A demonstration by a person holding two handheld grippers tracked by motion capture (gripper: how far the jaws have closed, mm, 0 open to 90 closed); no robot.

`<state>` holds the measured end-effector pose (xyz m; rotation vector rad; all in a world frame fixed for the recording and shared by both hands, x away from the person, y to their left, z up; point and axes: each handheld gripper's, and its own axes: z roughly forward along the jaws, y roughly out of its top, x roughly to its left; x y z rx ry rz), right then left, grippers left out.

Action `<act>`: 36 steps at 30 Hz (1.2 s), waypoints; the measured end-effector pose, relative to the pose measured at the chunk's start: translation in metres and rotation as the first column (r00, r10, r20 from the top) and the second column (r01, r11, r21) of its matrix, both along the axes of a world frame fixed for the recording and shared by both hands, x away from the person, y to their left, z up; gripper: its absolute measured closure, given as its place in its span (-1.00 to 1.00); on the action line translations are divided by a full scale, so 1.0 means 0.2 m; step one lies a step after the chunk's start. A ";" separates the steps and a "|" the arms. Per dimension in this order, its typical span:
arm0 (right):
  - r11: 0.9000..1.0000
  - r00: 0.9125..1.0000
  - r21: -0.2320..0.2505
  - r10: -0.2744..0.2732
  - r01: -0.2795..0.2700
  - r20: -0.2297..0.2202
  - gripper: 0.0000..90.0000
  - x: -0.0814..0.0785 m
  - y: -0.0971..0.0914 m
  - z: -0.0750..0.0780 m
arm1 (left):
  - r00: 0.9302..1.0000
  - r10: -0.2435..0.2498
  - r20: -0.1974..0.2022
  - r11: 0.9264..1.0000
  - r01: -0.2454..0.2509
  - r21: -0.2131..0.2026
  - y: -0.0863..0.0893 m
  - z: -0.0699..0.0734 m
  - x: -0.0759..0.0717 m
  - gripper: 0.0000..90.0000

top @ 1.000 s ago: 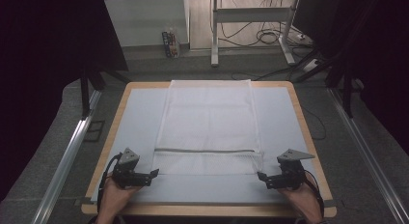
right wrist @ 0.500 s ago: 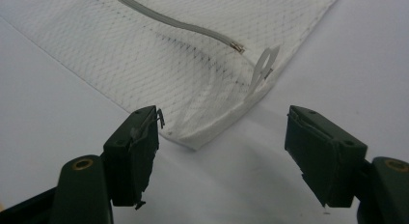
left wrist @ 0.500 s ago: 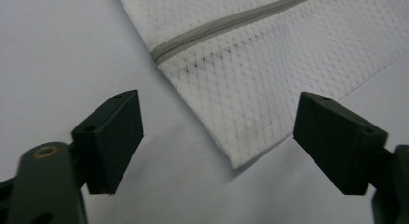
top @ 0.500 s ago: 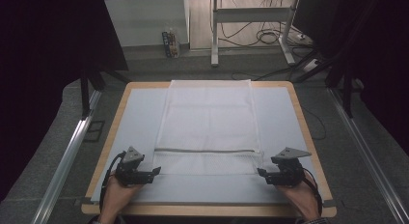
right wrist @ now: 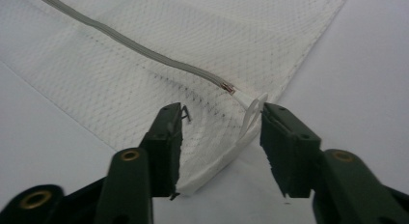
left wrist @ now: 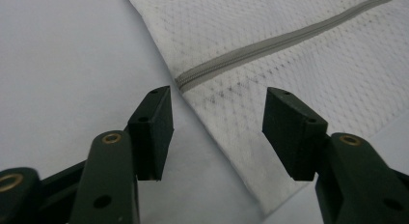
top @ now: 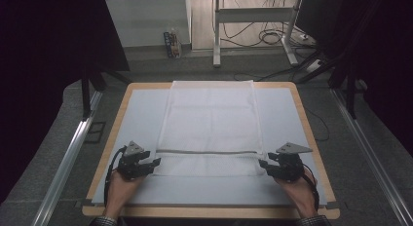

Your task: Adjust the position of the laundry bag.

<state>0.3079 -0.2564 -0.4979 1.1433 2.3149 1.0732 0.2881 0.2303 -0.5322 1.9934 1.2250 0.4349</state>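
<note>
Both grippers' jaws have just been closing: the left gripper (left wrist: pixel 217 132) straddles the white mesh laundry bag's (top: pixel 210 128) edge beside the grey zipper (left wrist: pixel 284 40), pads not yet touching. The right gripper (right wrist: pixel 222 147) brackets the lifted corner, hardly pinching it. The bag lies flat mid-table (top: pixel 141 109), no lettering legible.

Laboratory recording bay: padded bench (top: pixel 122 114) flanked by aluminium rails (top: pixel 68 158), dark curtains (top: pixel 44 65) beside it, floor cables (top: pixel 272 36) beyond it.

No writing, label, brand or number can be read anywhere in these views.
</note>
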 end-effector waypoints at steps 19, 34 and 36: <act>0.988 0.995 -0.153 0.019 -0.034 -0.096 0.57 0.08 0.07 -0.08 | 0.998 0.004 -0.059 0.993 0.003 0.122 -0.08 -0.02 0.06 0.20; 0.992 0.993 -0.122 0.019 -0.033 -0.116 0.95 0.07 0.05 -0.07 | 0.991 -0.025 -0.130 0.999 0.030 0.035 -0.06 -0.02 0.06 0.94; 0.992 0.994 -0.118 0.022 -0.035 -0.111 0.95 0.07 0.04 -0.06 | 0.991 -0.035 -0.128 0.999 0.040 0.036 -0.07 -0.02 0.06 0.94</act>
